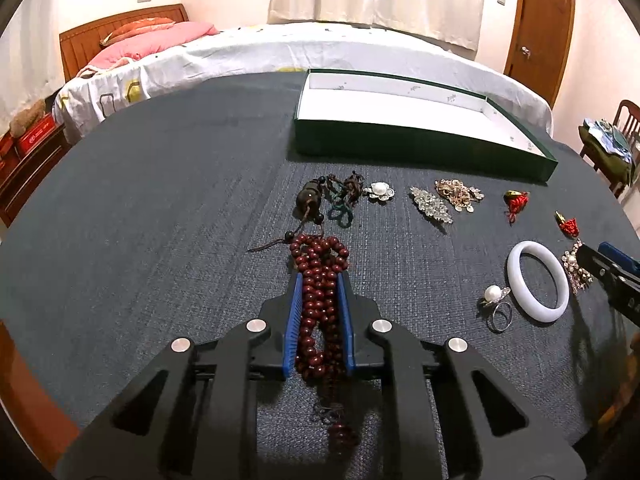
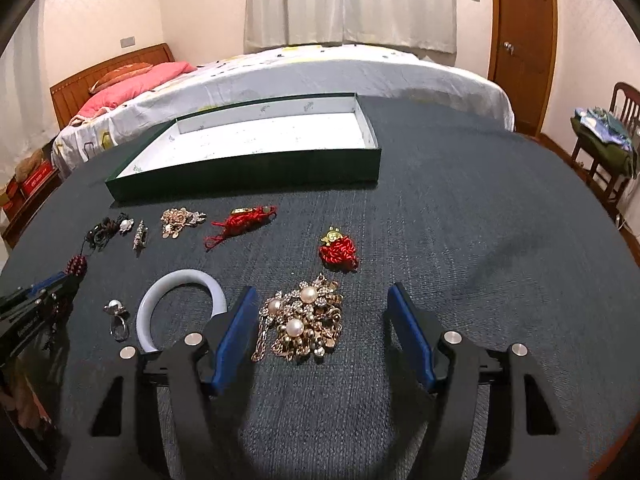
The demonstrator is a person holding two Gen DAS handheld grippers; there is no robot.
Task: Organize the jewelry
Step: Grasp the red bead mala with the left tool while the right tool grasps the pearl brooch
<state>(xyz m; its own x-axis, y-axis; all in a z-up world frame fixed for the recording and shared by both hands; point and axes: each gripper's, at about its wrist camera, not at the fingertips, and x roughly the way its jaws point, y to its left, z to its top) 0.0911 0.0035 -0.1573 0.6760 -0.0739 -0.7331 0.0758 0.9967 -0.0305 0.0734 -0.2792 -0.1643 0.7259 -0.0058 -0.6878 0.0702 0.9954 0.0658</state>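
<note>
No legible text; faint marks on the green box's (image 1: 420,142) white lining unreadable.

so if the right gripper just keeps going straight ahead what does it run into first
Likely the pearl brooch cluster, lying on the cloth between the open right gripper fingers; beyond it sits the red knot charm. Height above the cloth is unclear.

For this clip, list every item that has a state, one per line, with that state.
Left hand-held gripper: shut on red bead string.
Red bead string: clamped between the pads, bunched, on the cloth.
Right hand-held gripper: open, straddling the pearl brooch cluster.
Pearl brooch cluster: lying loose, ungripped.
Green box: open, nothing inside.
White bangle: flat on the cloth.
Door: closed.
</note>
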